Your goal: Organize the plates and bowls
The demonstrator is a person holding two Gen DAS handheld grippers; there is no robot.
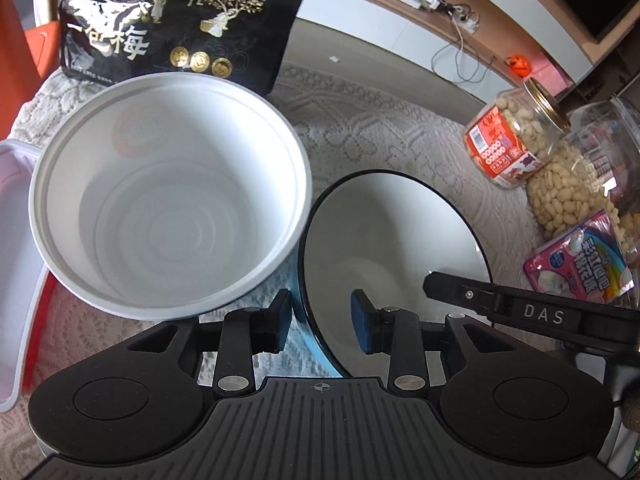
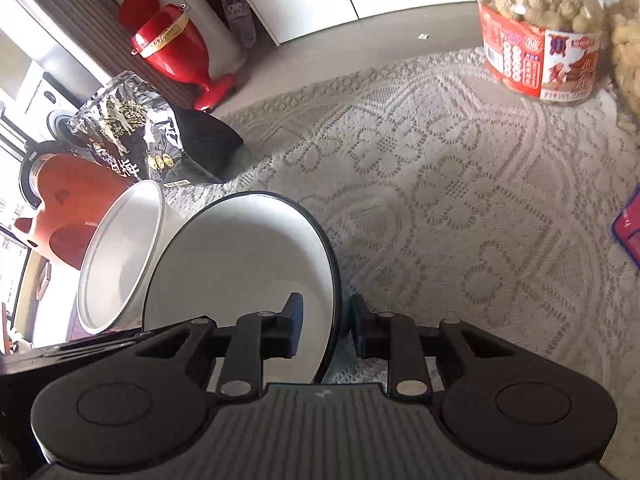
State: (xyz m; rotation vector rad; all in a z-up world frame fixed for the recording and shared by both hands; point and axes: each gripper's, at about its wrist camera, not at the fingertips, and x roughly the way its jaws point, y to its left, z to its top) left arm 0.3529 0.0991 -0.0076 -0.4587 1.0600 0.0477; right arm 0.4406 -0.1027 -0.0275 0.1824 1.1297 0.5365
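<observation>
A white paper bowl (image 1: pixel 168 196) stands on the lace tablecloth, left of a blue bowl with a white inside and dark rim (image 1: pixel 396 240). My left gripper (image 1: pixel 320 324) is open and straddles the blue bowl's near left rim, one pad outside, one inside. In the right wrist view, my right gripper (image 2: pixel 326 326) is open and straddles the blue bowl's (image 2: pixel 240 264) right rim in the same way. The white bowl (image 2: pixel 120 256) sits to its left. The right gripper's finger (image 1: pixel 500 300) shows over the bowl's right side.
A black snack bag (image 1: pixel 180 20) stands behind the white bowl. Two peanut jars (image 1: pixel 516 136) and a pink candy pack (image 1: pixel 580 260) are at the right. A pink-white container (image 1: pixel 16 260) sits at the left edge. The lace cloth (image 2: pixel 440 200) spreads to the right.
</observation>
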